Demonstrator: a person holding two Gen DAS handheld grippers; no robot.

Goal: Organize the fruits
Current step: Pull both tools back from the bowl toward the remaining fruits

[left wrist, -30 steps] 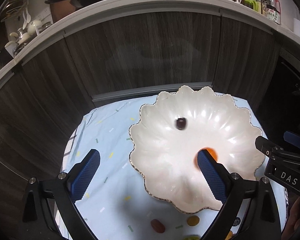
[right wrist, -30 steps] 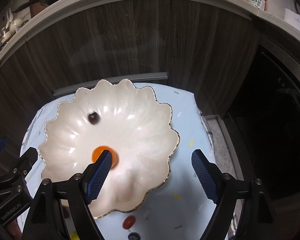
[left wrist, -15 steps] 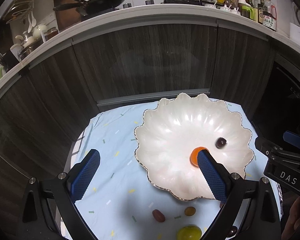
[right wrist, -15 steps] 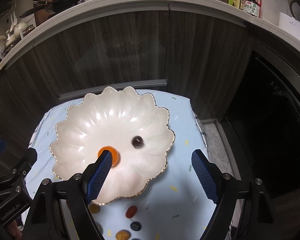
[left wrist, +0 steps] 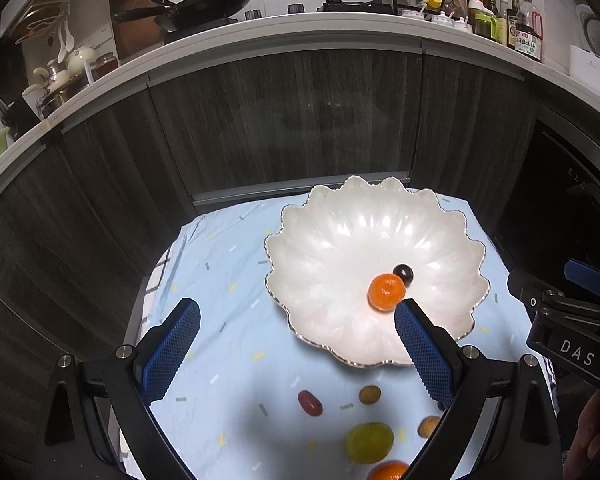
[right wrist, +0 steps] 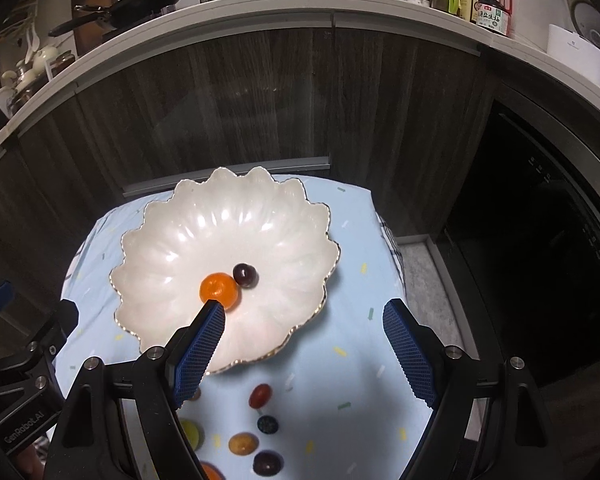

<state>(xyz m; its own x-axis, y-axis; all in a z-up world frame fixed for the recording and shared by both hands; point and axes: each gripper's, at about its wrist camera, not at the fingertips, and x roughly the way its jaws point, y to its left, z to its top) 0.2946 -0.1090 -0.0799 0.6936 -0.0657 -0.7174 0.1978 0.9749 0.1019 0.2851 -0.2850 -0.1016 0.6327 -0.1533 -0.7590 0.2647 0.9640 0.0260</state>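
A white scalloped bowl (left wrist: 340,248) (right wrist: 204,220) sits on a light blue cloth. In it lie a small orange (left wrist: 386,292) (right wrist: 219,289) and a dark grape (left wrist: 403,273) (right wrist: 245,275), touching. Loose fruit lies on the cloth in front of the bowl: a red grape (left wrist: 309,403) (right wrist: 259,395), a green fruit (left wrist: 369,442), a brown fruit (left wrist: 369,394) (right wrist: 243,443), a blue berry (right wrist: 267,424) and a dark grape (right wrist: 266,463). My left gripper (left wrist: 296,344) and right gripper (right wrist: 304,344) are both open and empty, held above the cloth near the bowl.
The blue cloth (left wrist: 220,280) covers a small table that ends close to dark wood cabinet fronts (left wrist: 284,120). A counter above holds a wok (left wrist: 204,4) and bottles (left wrist: 516,28). A dark appliance (right wrist: 540,240) stands at the right.
Both grippers have pulled back and up from the bowl, so more loose fruit shows below. The dark grape has rolled across the bowl and come to rest against the orange.
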